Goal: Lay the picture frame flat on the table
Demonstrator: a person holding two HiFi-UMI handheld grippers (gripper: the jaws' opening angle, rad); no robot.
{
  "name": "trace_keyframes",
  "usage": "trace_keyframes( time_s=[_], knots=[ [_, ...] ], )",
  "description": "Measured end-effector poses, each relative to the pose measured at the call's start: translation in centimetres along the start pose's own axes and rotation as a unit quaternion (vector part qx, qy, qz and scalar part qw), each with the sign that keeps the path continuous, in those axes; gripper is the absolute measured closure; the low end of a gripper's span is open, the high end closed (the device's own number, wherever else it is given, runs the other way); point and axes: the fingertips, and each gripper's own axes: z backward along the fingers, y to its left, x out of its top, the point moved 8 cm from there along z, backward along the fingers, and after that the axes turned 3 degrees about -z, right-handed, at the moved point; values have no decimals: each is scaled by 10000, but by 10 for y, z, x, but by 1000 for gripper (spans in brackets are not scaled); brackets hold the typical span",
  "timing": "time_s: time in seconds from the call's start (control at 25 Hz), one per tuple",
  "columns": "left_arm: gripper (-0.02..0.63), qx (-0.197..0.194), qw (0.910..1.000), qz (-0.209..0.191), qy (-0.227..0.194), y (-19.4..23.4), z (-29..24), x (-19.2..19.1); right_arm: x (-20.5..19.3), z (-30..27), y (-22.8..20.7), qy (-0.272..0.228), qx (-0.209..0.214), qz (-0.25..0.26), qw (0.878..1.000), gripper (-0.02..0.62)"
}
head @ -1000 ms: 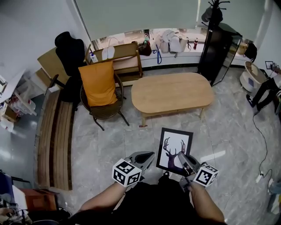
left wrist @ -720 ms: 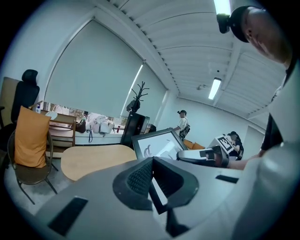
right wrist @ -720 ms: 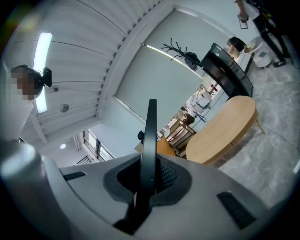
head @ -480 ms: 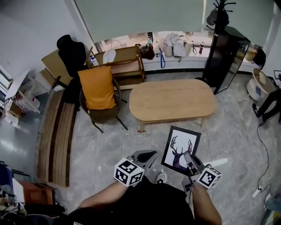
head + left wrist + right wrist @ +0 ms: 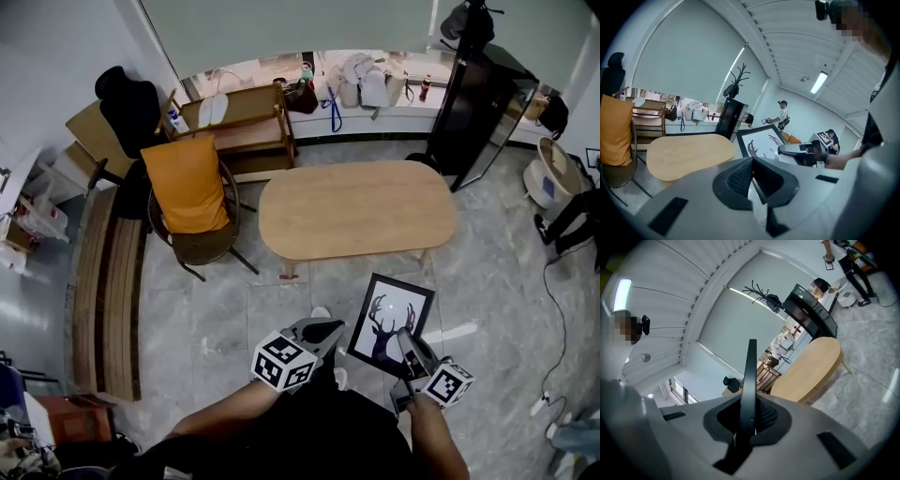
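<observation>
Left of table: chair; before it: picture frame.

orange cushion on chair | bench beside | black cabinet

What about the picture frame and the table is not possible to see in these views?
- Head view: the lower corner of the picture frame, covered by the right gripper.
- Right gripper view: the frame's image; only its thin edge shows.
- Left gripper view: the frame's right part, behind the right gripper.
- Head view: the legs of the table, mostly under its top.
</observation>
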Motion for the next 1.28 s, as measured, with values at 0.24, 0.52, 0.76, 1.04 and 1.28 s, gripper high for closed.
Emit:
trace_keyframes(
  time_s=[0.24, 0.52, 0.76, 1.04, 1.28],
  knots=[
    [603, -160, 9999, 8, -56, 72, -44, 52, 52, -72, -9, 174, -188, 158, 9995, 580],
    [603, -292, 9986, -445, -1, 162, -81, 123, 112, -173, -9, 360, -278, 307, 9985, 580],
    [603, -157, 9998, -115, -76, 227, -96, 150, 146, -238, -21, 375, -261, 303, 9985, 580],
    [603, 98, 9998, 135, -99, 269, -118, 165, 184, -302, -51, 723, -329, 295, 9964, 580],
    [603, 715, 9956, 589, -132, 294, -137, 155, 213, -356, -109, 1300, -240, 257, 9909, 580]
  ],
)
